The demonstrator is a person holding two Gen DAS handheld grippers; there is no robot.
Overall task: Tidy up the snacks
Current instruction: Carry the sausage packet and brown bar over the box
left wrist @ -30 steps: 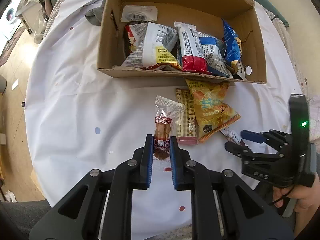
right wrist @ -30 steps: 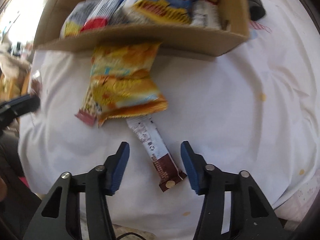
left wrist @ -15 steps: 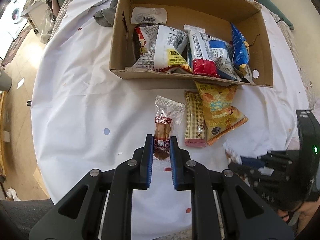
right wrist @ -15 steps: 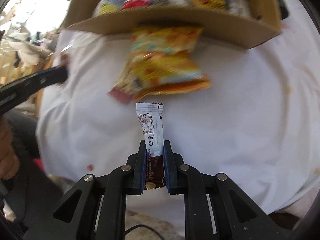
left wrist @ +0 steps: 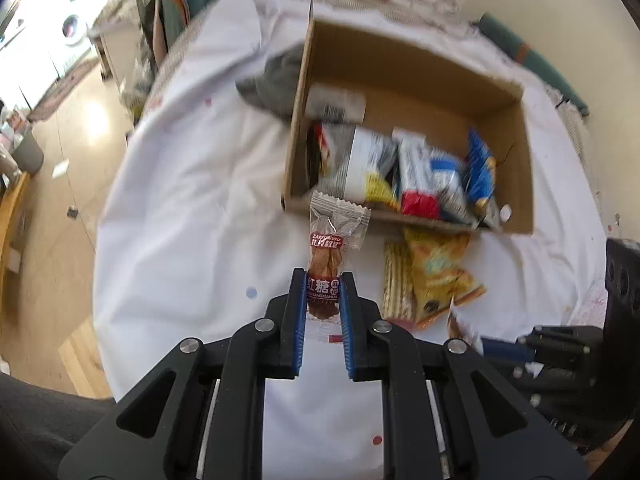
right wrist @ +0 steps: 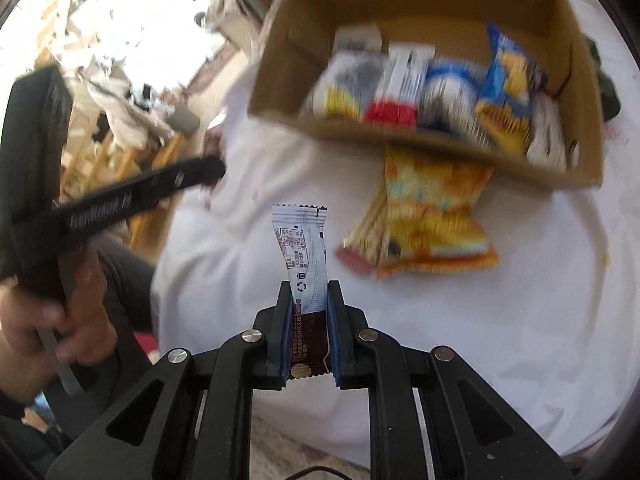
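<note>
My left gripper [left wrist: 322, 292] is shut on a clear packet with a brown snack and red label [left wrist: 329, 256], held above the white tablecloth, pointing at the near wall of the cardboard box [left wrist: 416, 76]. My right gripper [right wrist: 309, 300] is shut on a white and brown snack bar [right wrist: 303, 256], lifted off the cloth. The box [right wrist: 440, 0] holds several packets. A yellow bag [left wrist: 438, 276] and a checked wafer pack [left wrist: 394, 280] lie on the cloth before the box; they also show in the right wrist view, the bag [right wrist: 432, 216] beside the pack [right wrist: 362, 232].
The round table's white cloth [left wrist: 192, 200] drops off at left to a wooden floor. A grey cloth [left wrist: 276, 80] lies beside the box's far left corner. The other gripper and hand [right wrist: 80, 208] sit at left in the right wrist view.
Both grippers have lifted their snacks off the cloth. The right gripper closed on the snack bar a second ago. The box now looks farther away and the views are tilted up.
</note>
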